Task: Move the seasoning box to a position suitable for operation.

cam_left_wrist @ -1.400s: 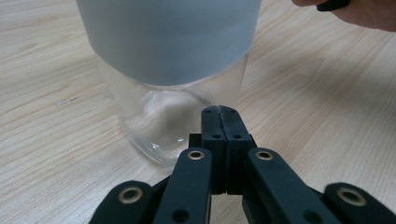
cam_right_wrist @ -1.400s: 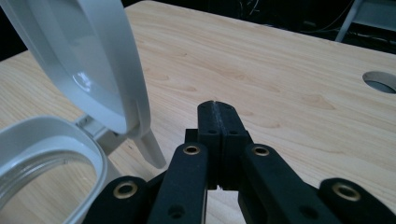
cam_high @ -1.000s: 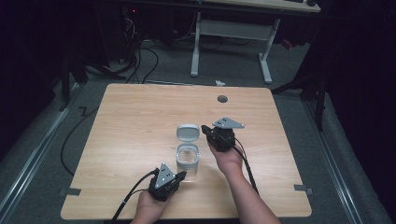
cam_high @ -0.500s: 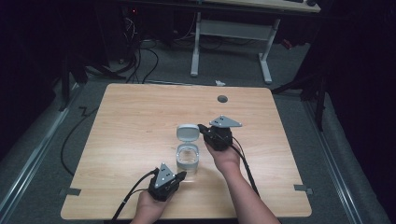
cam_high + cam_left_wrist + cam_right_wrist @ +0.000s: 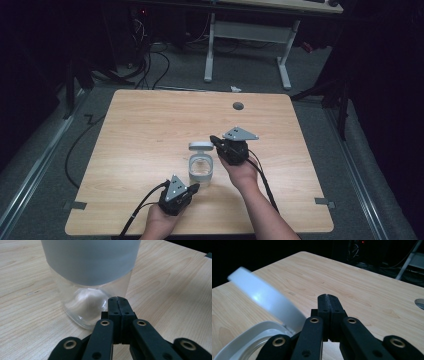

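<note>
Left tongs (image 5: 117, 300) pressed together, tips braced at the foot of the clear jar (image 5: 201, 170) right in front of them; right tongs (image 5: 214, 139) likewise together, nosing beside the white hinged lid (image 5: 200, 146), tipped open above the rim; looks like lid-work; next, I'd judge, a steady nudge on the lid while the surface (image 5: 150, 125) and left tongs hold the jar still.

Both grippers, left (image 5: 194, 187) and right (image 5: 215, 139), are black, each topped by a grey three-cornered plate and trailing a black cable. Their jaws have brass-ringed pivots and small screws. The forearms look bare, perhaps sleeveless.
</note>
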`<state>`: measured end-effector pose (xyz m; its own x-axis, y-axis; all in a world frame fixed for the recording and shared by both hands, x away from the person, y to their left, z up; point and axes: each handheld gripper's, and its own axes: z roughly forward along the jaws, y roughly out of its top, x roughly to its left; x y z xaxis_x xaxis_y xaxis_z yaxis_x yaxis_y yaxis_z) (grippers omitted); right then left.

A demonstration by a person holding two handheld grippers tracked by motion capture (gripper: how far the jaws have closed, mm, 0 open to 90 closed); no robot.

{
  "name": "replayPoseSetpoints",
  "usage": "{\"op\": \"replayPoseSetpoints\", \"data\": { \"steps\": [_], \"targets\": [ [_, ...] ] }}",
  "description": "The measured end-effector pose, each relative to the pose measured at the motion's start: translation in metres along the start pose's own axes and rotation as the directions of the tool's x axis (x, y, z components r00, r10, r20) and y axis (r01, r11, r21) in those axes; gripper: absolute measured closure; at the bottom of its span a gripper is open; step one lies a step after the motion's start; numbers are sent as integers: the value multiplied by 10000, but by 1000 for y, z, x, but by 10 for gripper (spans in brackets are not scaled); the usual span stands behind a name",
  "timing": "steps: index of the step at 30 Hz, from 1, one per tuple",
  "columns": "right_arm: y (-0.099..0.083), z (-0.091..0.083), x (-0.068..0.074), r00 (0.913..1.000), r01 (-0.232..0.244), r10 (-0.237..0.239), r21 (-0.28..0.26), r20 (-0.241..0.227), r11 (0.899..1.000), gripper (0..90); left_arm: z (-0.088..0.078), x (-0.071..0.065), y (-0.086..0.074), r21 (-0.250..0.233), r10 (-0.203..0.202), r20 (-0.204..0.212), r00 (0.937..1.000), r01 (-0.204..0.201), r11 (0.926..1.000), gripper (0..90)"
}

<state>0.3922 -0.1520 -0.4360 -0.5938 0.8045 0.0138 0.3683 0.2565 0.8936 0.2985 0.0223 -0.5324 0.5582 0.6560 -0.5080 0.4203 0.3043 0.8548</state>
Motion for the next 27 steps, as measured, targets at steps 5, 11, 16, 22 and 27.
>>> {"op": "replayPoseSetpoints", "data": {
  "steps": [5,11,16,22,27],
  "targets": [
    [-4,-5,7,9999,126,-126,-51,-55,9999,898,0,0,0,-15,-4,7,10000,4,10000,900],
    [-10,-9,7,9999,91,-92,-85,-64,9999,895,-1,0,0,16,-68,95,9999,67,10000,900],
    [-14,-11,4,10000,12,-12,-91,-7,10000,888,-4,-2,1,151,-95,224,9997,92,9998,890],
    [-23,-19,-5,9996,-222,222,-55,145,9997,885,-15,-6,7,288,202,389,9990,-213,9994,857],
    [-33,-31,-14,9987,-286,287,-32,427,9996,884,-29,-1,15,383,496,530,9974,-516,9979,836]
  ]
}}
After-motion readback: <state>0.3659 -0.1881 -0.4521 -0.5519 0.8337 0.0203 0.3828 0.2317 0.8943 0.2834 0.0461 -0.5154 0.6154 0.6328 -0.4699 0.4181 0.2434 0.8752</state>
